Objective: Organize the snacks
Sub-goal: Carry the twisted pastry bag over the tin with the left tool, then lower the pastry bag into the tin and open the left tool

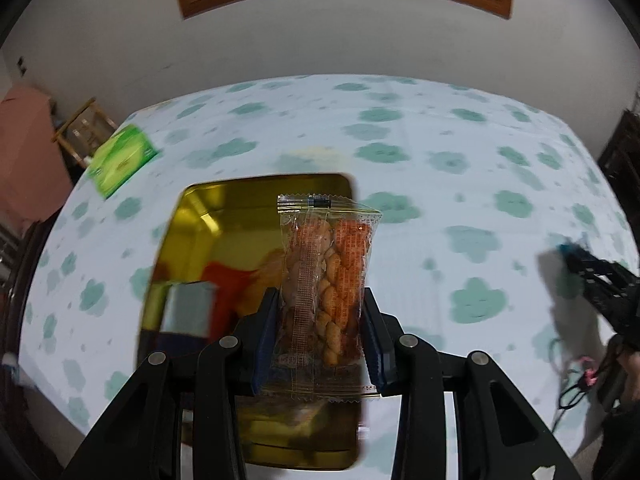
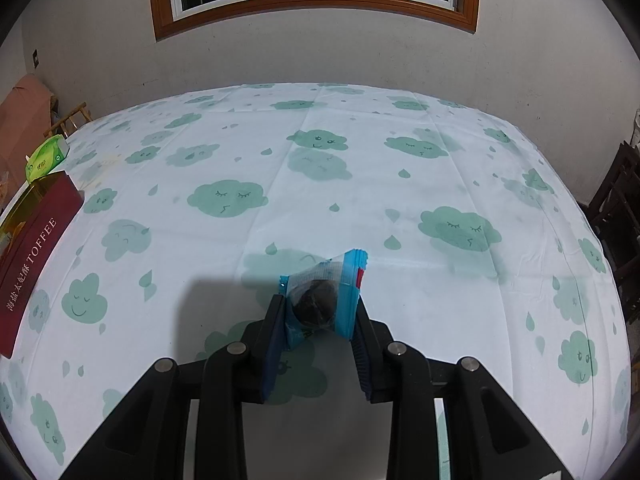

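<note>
A table under a white cloth with green clouds (image 2: 360, 168) fills both views, its far edge running along the wall and most of its surface bare, leaving wide room to move. At its left edge stands a gold-lined tin (image 1: 224, 216), dark red outside and lettered TOFFEE, open on top with a few snacks inside. A green box (image 1: 122, 158) sits near the far left corner. The left gripper (image 1: 320, 320) clamps a clear packet of twisted snacks (image 1: 326, 264) above the tin. The right gripper (image 2: 320, 320) pinches a blue-wrapped dark snack (image 2: 320, 296) over open cloth.
</note>
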`<state>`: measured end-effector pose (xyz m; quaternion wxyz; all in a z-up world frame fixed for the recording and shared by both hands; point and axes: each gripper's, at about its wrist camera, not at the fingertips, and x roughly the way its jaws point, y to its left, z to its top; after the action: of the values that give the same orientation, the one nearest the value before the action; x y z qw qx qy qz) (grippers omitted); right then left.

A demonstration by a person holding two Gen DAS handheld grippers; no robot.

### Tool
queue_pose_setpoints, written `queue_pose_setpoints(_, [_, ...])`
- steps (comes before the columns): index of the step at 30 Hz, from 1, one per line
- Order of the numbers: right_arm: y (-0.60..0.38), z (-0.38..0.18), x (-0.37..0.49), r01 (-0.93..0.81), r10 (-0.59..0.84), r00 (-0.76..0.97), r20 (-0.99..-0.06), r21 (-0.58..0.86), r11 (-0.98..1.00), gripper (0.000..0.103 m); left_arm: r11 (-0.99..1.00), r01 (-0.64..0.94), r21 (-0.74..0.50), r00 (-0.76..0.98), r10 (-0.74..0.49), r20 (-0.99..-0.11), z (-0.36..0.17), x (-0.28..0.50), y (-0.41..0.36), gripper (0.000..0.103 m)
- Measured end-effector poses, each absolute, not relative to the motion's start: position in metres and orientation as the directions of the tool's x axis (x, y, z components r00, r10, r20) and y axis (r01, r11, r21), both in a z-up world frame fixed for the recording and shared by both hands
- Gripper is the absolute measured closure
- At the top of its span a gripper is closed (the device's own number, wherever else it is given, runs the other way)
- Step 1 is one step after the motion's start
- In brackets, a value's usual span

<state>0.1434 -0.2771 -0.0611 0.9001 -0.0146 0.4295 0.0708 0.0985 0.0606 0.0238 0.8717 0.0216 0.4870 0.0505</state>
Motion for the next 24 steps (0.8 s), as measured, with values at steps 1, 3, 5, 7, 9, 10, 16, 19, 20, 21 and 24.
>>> queue_pose_setpoints(1, [-0.277,-0.061,0.143,-0.14,0.115,0.621,-0.775,0.034,0.99,0.072,0.992,-0.08,0.093,0.515,0.121,-0.848,0.022,0.097,0.067,0.068])
queue_pose_setpoints(3, [-0.277,-0.061,0.143,-0.14,0.114,0.621,-0.775,0.034,0.99,0.072,0.99,-0.101,0.096,0.5,0.134,-0.855,0.018,0.095,0.081,0.068])
queue_pose_setpoints(5, [-0.277,-0.061,0.143,-0.14,0.114,0.621,-0.775,0.033,0.99,0.072,0.987,-0.123,0.102,0.485,0.149,-0.861,0.013,0.093,0.092,0.068])
queue_pose_setpoints(7, [-0.277,-0.061,0.143,-0.14,0.114,0.621,-0.775,0.033,0.99,0.072,0.984,-0.14,0.107,0.469,0.161,-0.869,0.008,0.092,0.101,0.068])
queue_pose_setpoints(9, [-0.277,-0.061,0.143,-0.14,0.114,0.621,-0.775,0.034,0.99,0.072,0.981,-0.16,0.106,0.452,0.168,-0.876,0.003,0.091,0.11,0.068])
queue_pose_setpoints(10, [-0.276,-0.061,0.143,-0.14,0.114,0.621,-0.775,0.033,0.99,0.072,0.981,-0.163,0.107,0.445,0.17,-0.879,0.0,0.092,0.113,0.068])
queue_pose_setpoints(16, [-0.276,-0.061,0.144,-0.14,0.113,0.621,-0.775,0.032,0.99,0.072,0.979,-0.174,0.105,0.424,0.171,-0.889,-0.011,0.093,0.121,0.068])
queue_pose_setpoints(19, [-0.276,-0.061,0.144,-0.14,0.112,0.621,-0.776,0.031,0.99,0.072,0.979,-0.17,0.116,0.427,0.18,-0.886,-0.012,0.093,0.122,0.068])
queue_pose_setpoints(20, [-0.276,-0.061,0.144,-0.14,0.112,0.621,-0.776,0.031,0.99,0.072,0.979,-0.17,0.115,0.427,0.179,-0.886,-0.012,0.094,0.123,0.067])
queue_pose_setpoints(21, [-0.276,-0.062,0.144,-0.141,0.113,0.621,-0.776,0.031,0.99,0.072,0.979,-0.166,0.121,0.426,0.182,-0.886,-0.013,0.094,0.122,0.066])
queue_pose_setpoints(24, [-0.276,-0.062,0.144,-0.141,0.112,0.621,-0.776,0.03,0.99,0.072,0.978,-0.153,0.142,0.427,0.195,-0.883,-0.014,0.095,0.119,0.065])
